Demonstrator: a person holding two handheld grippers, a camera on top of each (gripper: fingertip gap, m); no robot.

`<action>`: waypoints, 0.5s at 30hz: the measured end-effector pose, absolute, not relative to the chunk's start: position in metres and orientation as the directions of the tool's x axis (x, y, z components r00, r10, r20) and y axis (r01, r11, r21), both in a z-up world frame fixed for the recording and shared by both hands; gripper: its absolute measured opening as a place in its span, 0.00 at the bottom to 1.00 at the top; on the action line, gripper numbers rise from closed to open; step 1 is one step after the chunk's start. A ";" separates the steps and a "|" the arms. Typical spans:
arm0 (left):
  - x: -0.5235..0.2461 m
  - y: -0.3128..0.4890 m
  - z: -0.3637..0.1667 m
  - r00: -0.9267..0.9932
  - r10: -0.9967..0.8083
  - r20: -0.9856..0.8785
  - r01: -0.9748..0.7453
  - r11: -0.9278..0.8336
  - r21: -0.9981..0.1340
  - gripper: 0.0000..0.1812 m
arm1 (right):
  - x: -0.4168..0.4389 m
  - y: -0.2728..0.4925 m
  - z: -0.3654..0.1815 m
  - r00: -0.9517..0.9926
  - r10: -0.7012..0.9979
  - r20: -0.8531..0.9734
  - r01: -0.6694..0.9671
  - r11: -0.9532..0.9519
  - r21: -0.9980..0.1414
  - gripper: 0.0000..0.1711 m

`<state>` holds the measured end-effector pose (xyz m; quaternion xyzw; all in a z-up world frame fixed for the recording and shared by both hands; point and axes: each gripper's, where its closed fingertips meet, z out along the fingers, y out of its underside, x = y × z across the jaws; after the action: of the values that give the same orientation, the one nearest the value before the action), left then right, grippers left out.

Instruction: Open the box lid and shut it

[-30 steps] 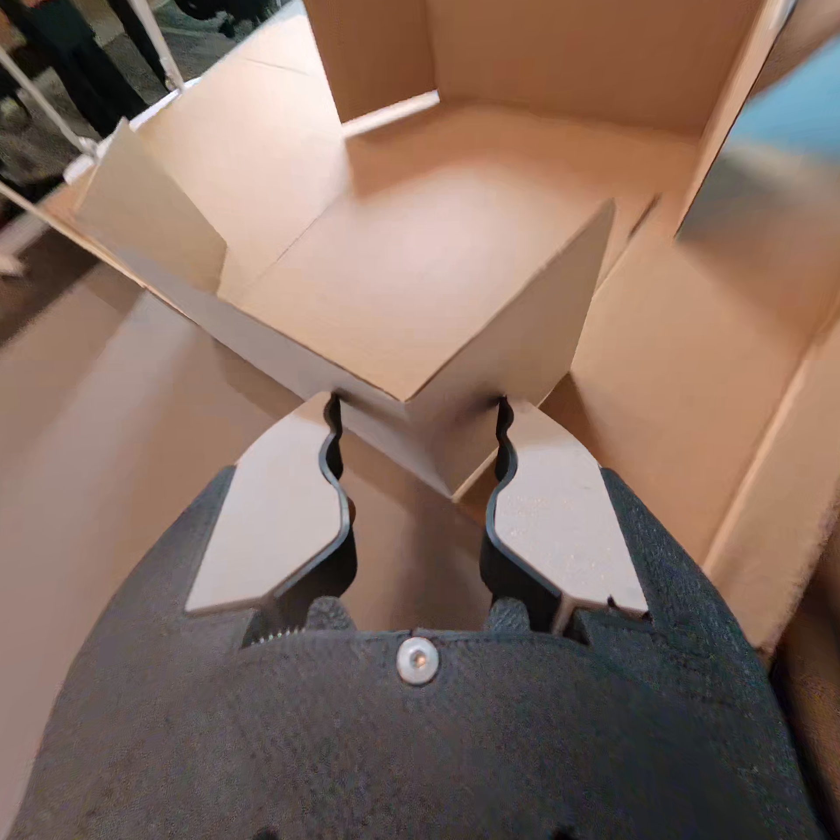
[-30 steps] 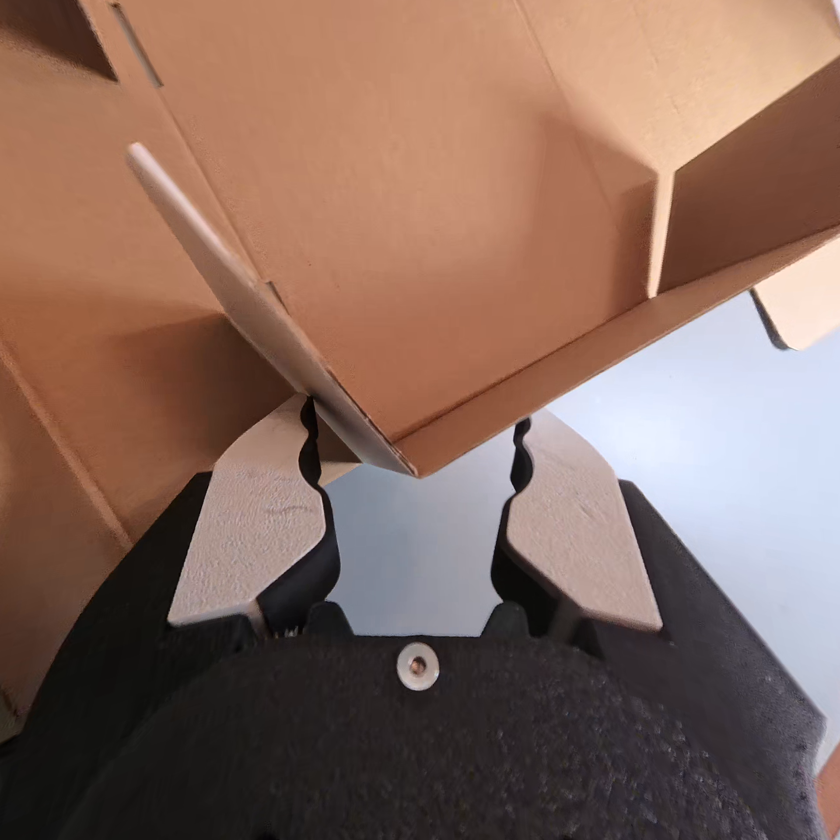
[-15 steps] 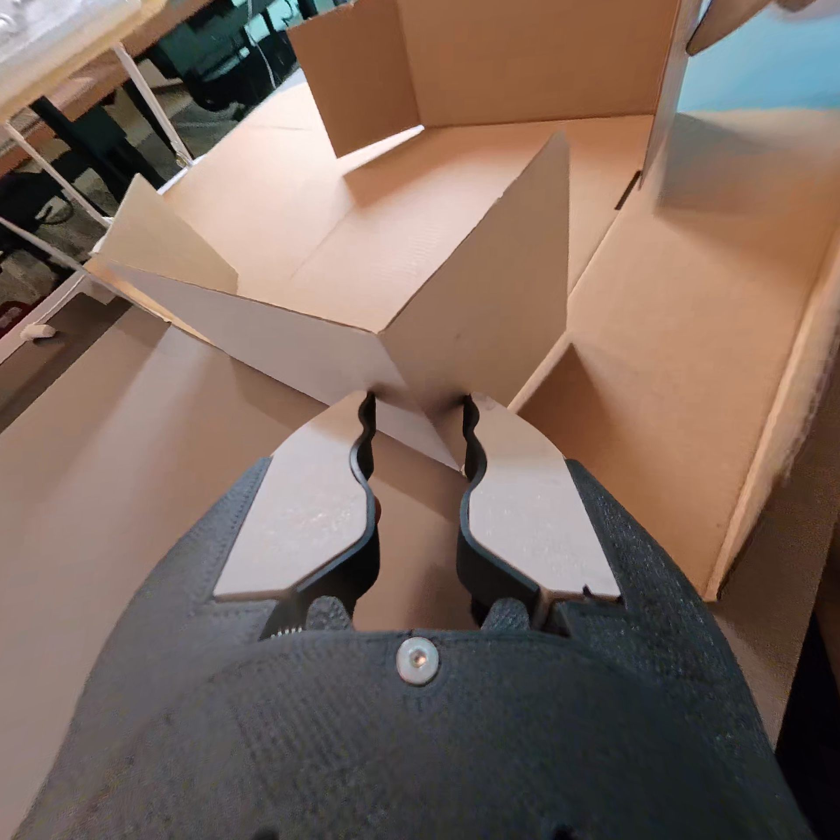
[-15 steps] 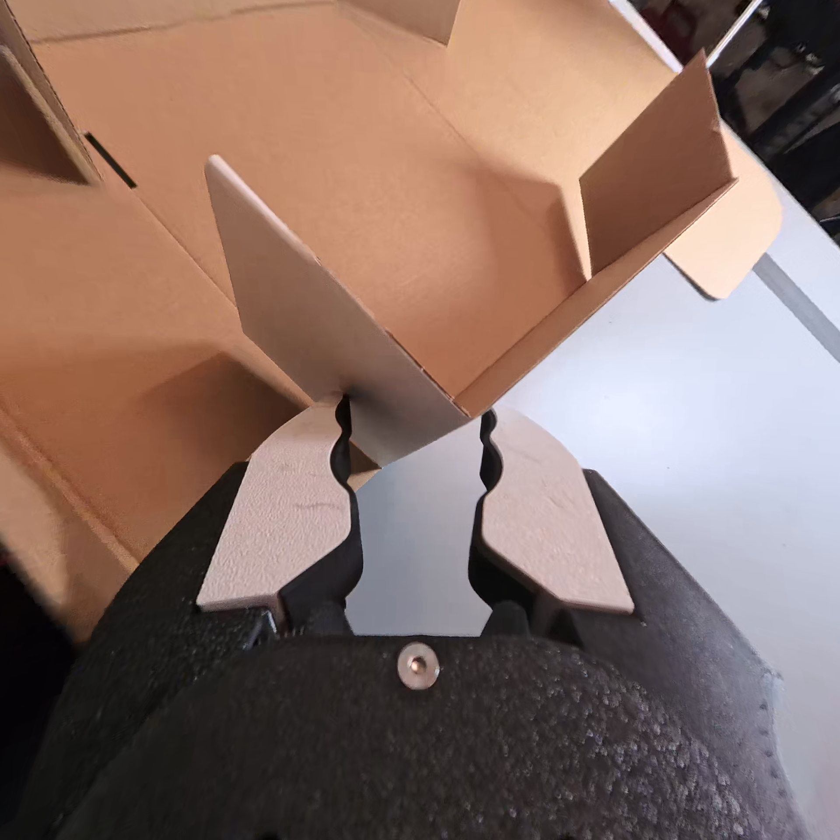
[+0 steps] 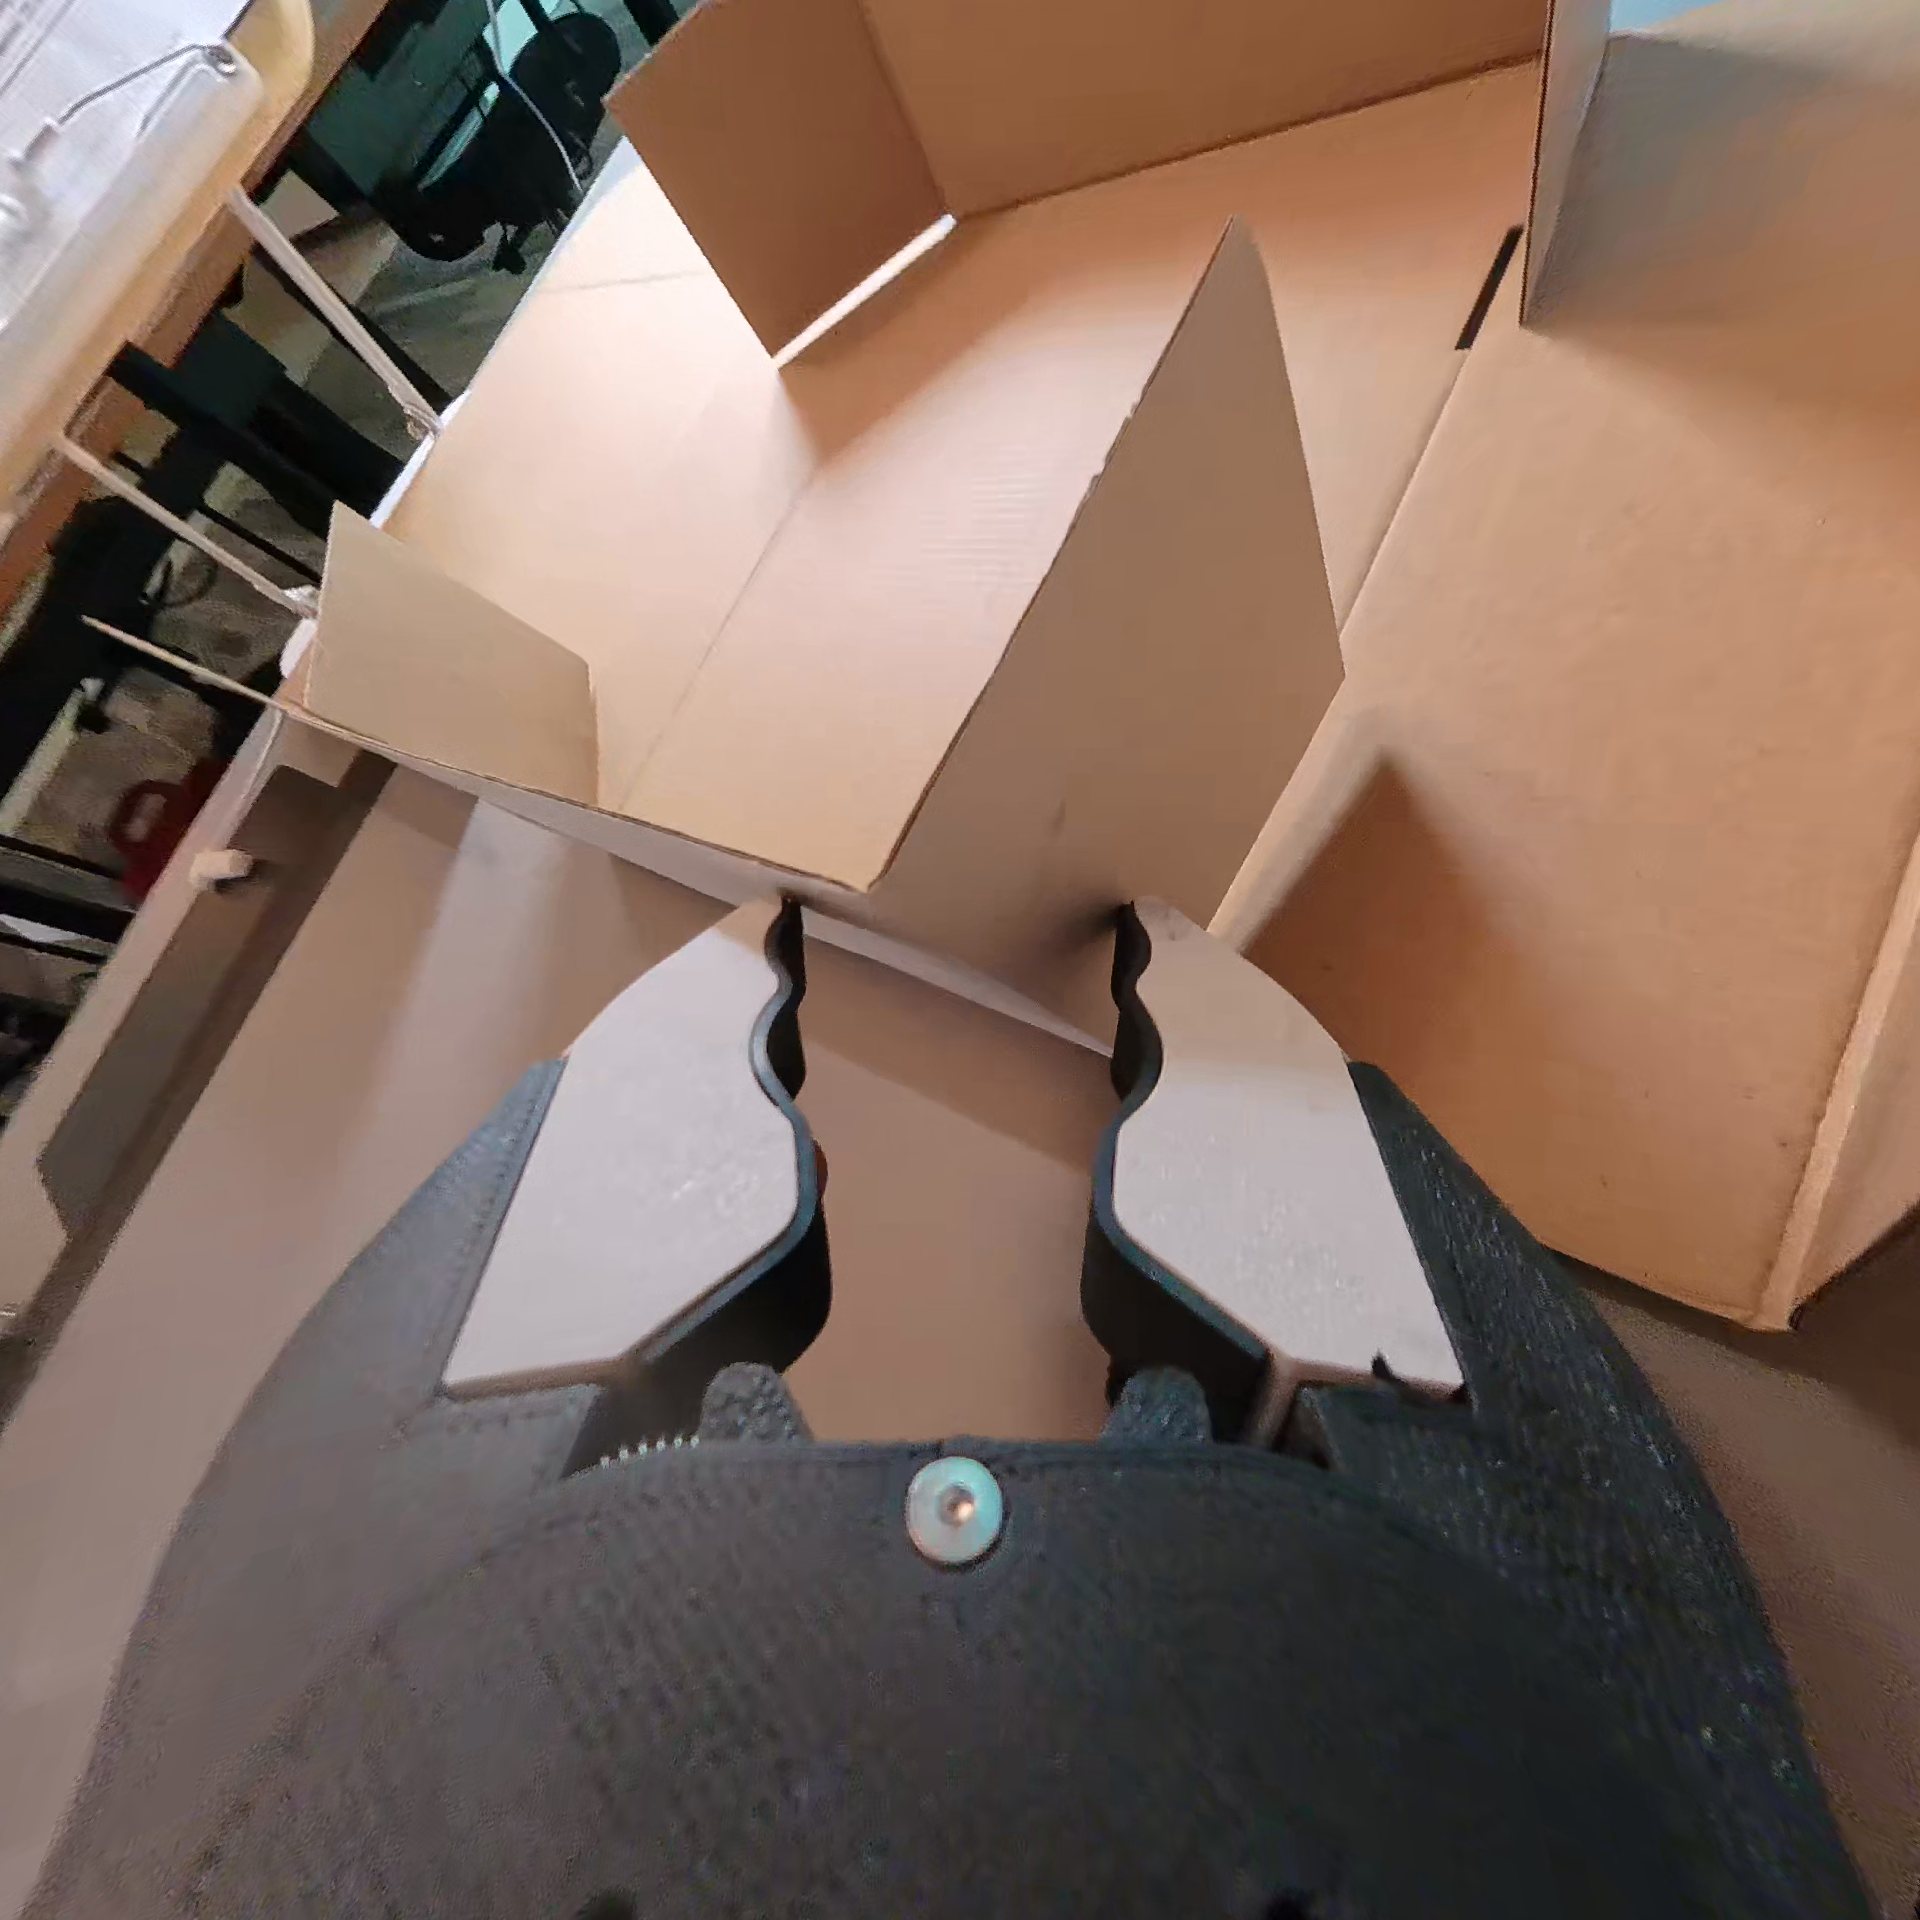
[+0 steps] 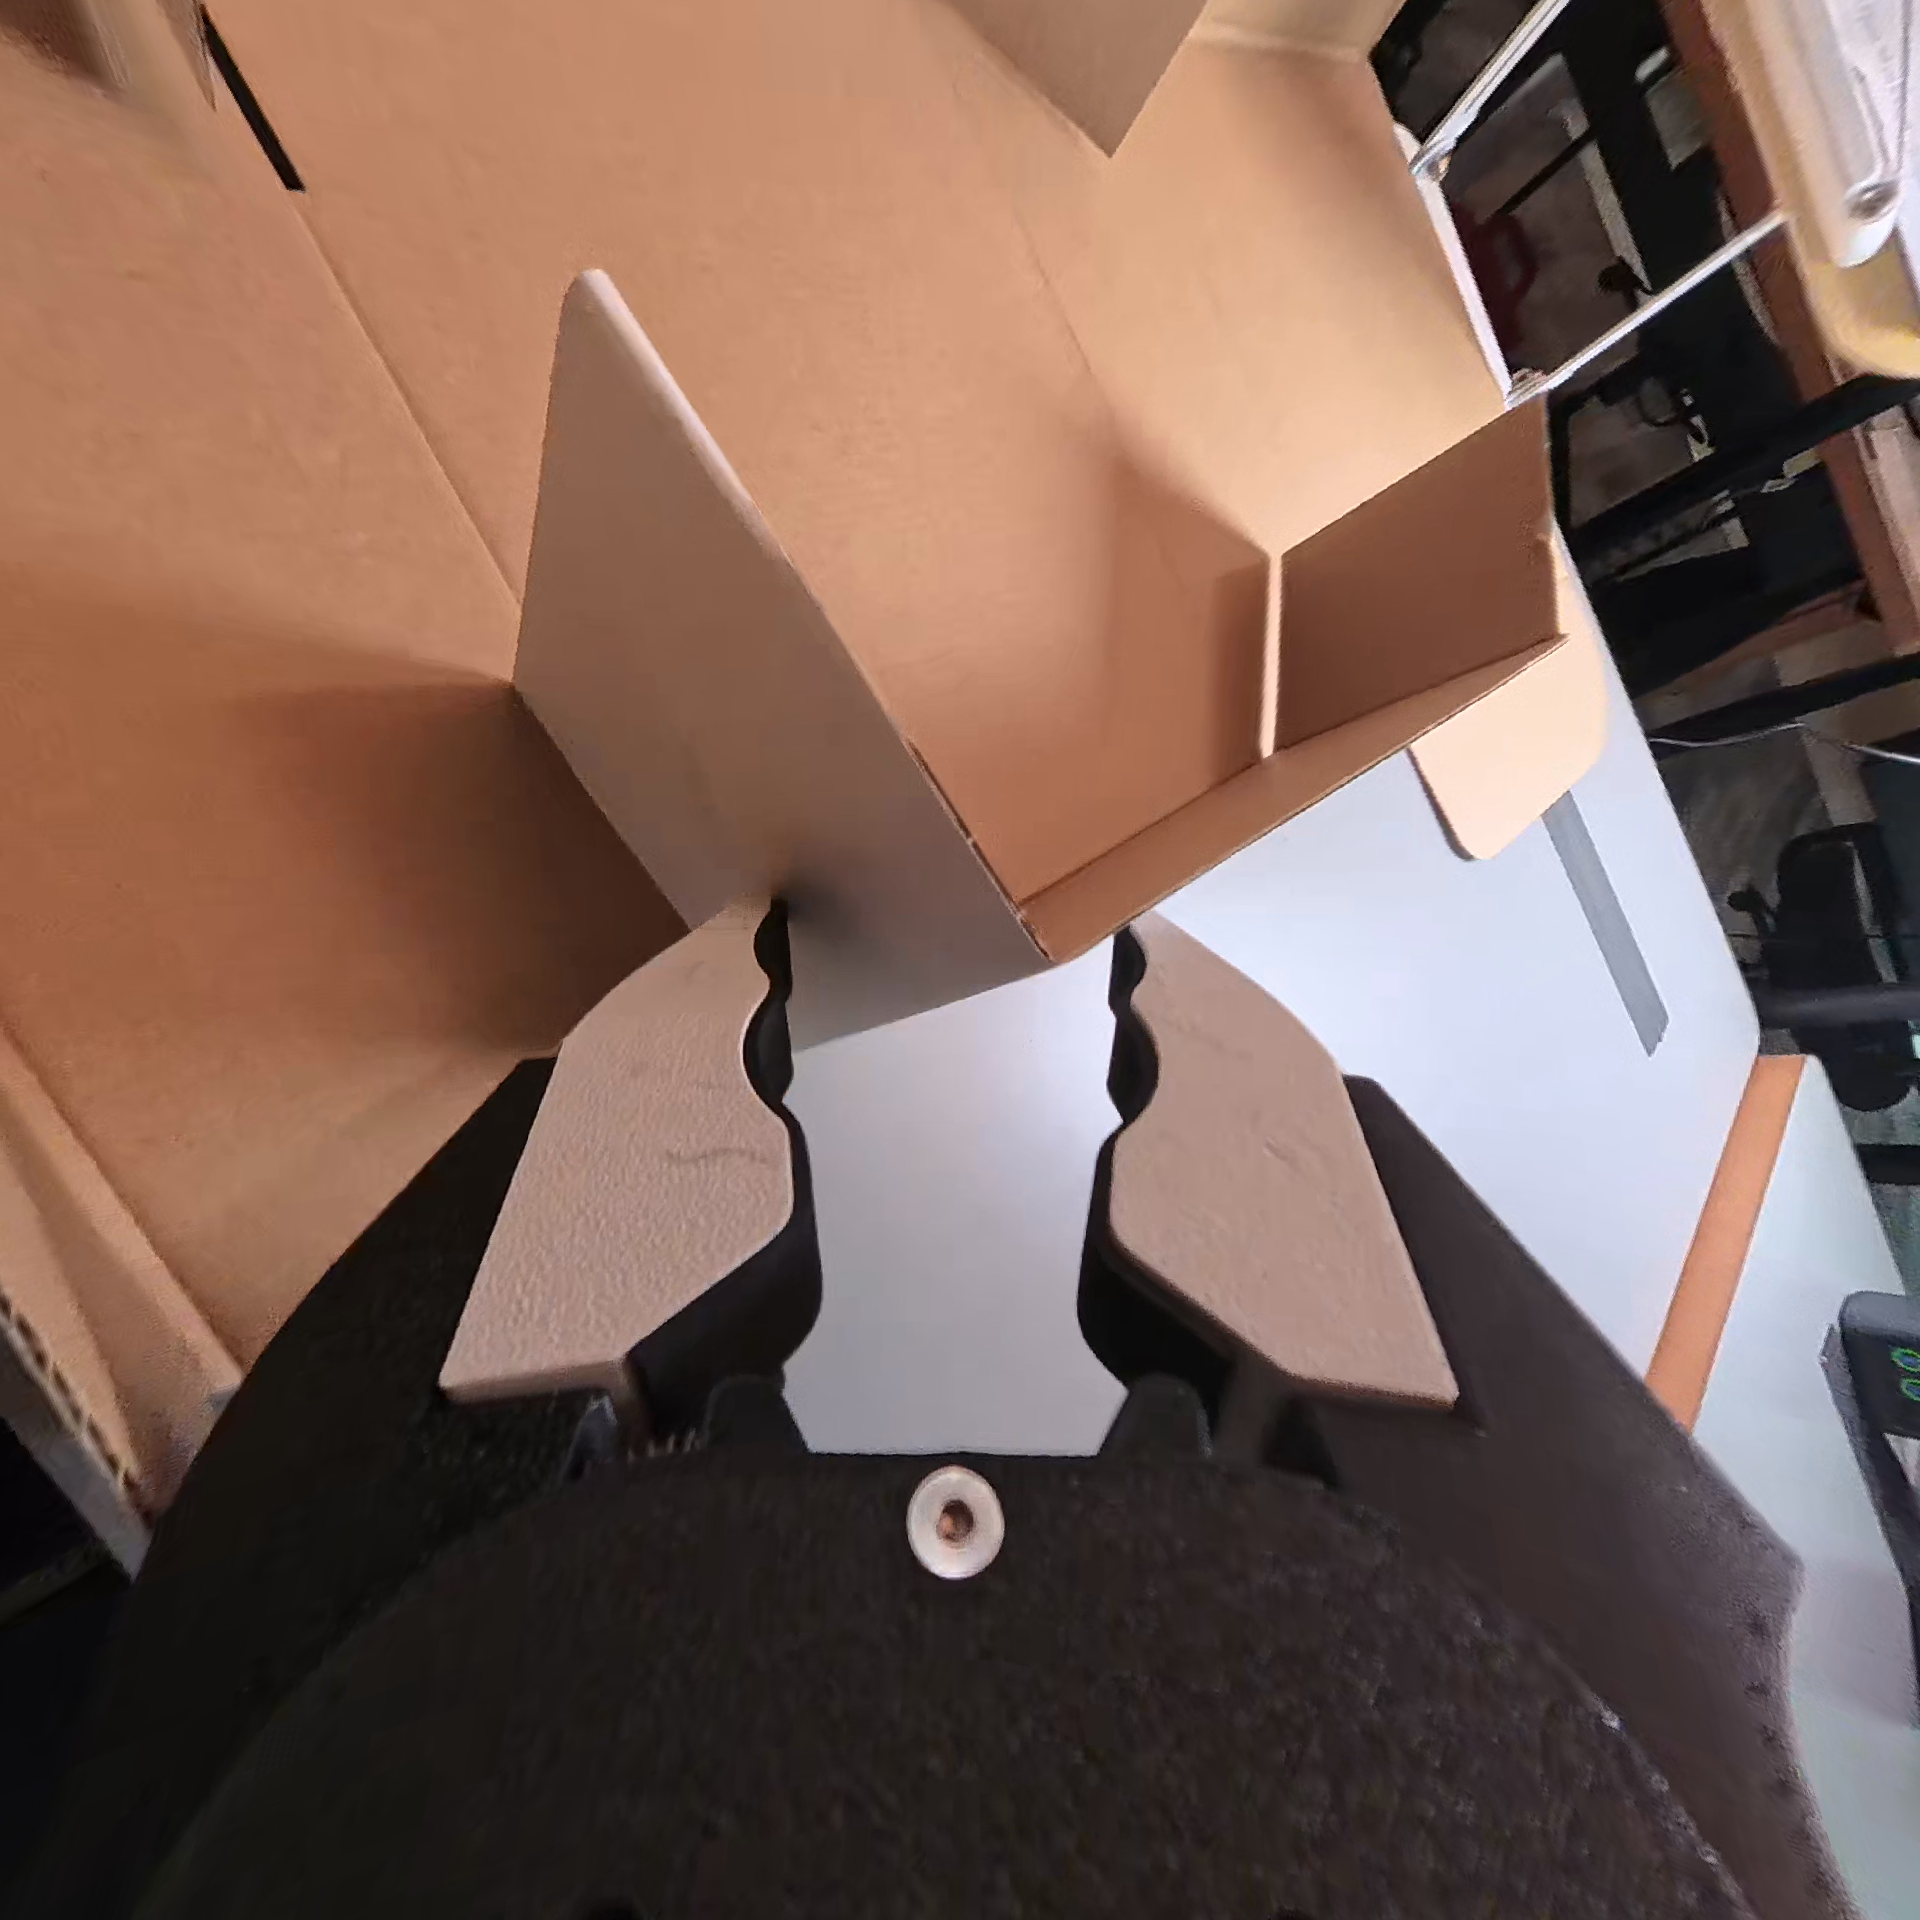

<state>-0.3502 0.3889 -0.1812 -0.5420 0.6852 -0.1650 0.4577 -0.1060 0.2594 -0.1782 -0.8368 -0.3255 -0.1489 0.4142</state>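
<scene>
Both grippers wider apart, lid lower.

A: We see warm, fairly bright light on the cardboard box, with a soft shadow pooled in its near corner.

B: We also note wide-angle bending at the edges, slight blur along the left margin, and pale glare on the white table in our right wrist view.

— Beyond the cardboard? White tabletop with an orange edge strip, grey band across it.
— And further off? Dark office chair, white metal rods, a red item low down, blurred.
</scene>
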 end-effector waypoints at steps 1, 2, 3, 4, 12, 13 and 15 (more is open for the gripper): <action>-0.350 0.388 -0.185 -0.014 -0.877 -0.480 -0.607 0.389 -0.694 0.32 | -0.107 0.257 -0.182 0.729 0.433 0.529 0.684 -0.446 -0.577 0.33; -0.351 0.387 -0.189 -0.028 -0.860 -0.510 -0.619 0.416 -0.666 0.32 | -0.109 0.253 -0.185 0.716 0.451 0.533 0.698 -0.441 -0.565 0.33; -0.351 0.387 -0.190 -0.029 -0.846 -0.532 -0.620 0.433 -0.654 0.32 | -0.111 0.249 -0.185 0.704 0.467 0.535 0.710 -0.423 -0.563 0.30; -0.352 0.387 -0.190 -0.022 -0.843 -0.537 -0.614 0.435 -0.658 0.32 | -0.113 0.245 -0.184 0.691 0.491 0.531 0.720 -0.400 -0.567 0.29; -0.357 0.388 -0.191 0.002 -0.849 -0.528 -0.604 0.420 -0.678 0.30 | -0.143 0.195 -0.192 0.653 0.753 0.087 0.612 -0.456 -0.646 0.40; -0.357 0.388 -0.190 0.006 -0.849 -0.528 -0.600 0.419 -0.682 0.30 | -0.148 0.193 -0.191 0.650 0.759 0.035 0.583 -0.468 -0.664 0.40; -0.357 0.386 -0.191 0.009 -0.850 -0.527 -0.590 0.421 -0.689 0.30 | -0.162 0.185 -0.186 0.624 0.777 -0.088 0.512 -0.491 -0.705 0.40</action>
<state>-0.3567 0.3859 -0.1908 -0.5208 0.6910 -0.1346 0.4829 -0.1623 0.1855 -0.1856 -0.8395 -0.3838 0.2018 0.3274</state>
